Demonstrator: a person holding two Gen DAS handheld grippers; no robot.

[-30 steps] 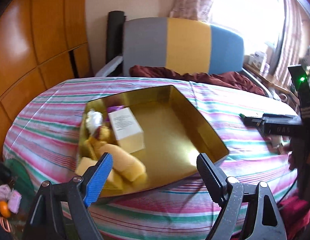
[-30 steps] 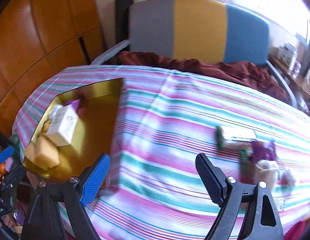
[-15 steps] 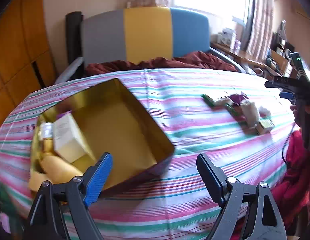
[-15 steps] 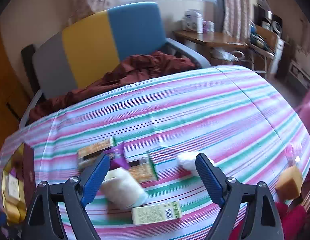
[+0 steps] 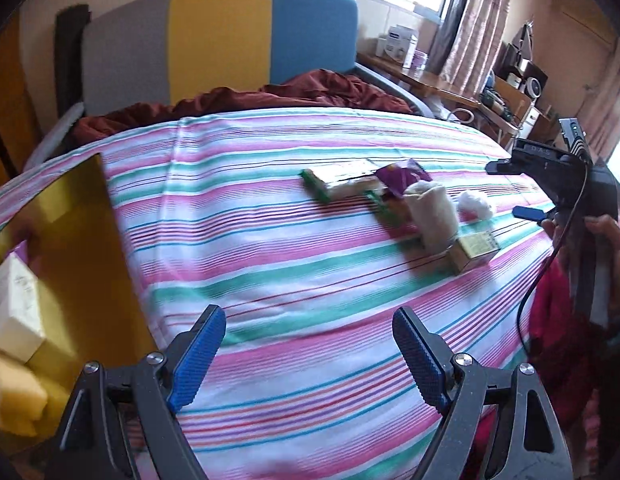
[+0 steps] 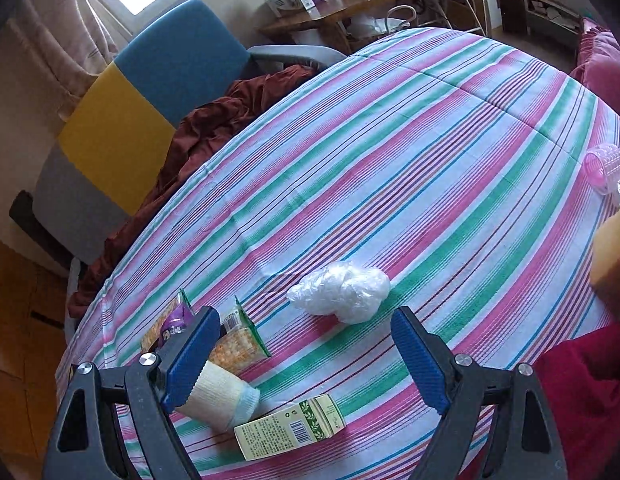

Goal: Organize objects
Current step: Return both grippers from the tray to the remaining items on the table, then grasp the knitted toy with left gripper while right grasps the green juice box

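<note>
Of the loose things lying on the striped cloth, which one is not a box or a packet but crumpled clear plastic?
The crumpled plastic bag: a white, shapeless lump lying apart from the printed packets and the green-and-cream box.

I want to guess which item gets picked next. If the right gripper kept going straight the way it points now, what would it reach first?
Probably the crumpled clear plastic bag: it lies just ahead of the open right gripper, roughly centred between the jaws. The rolled cream cloth sits off by the left finger, so depth permitting, the bag comes first.

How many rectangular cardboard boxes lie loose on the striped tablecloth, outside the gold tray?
1: a pale green carton beside the cream roll, below the right gripper. The flat snack packets aren't boxes; others may be hidden.
</note>
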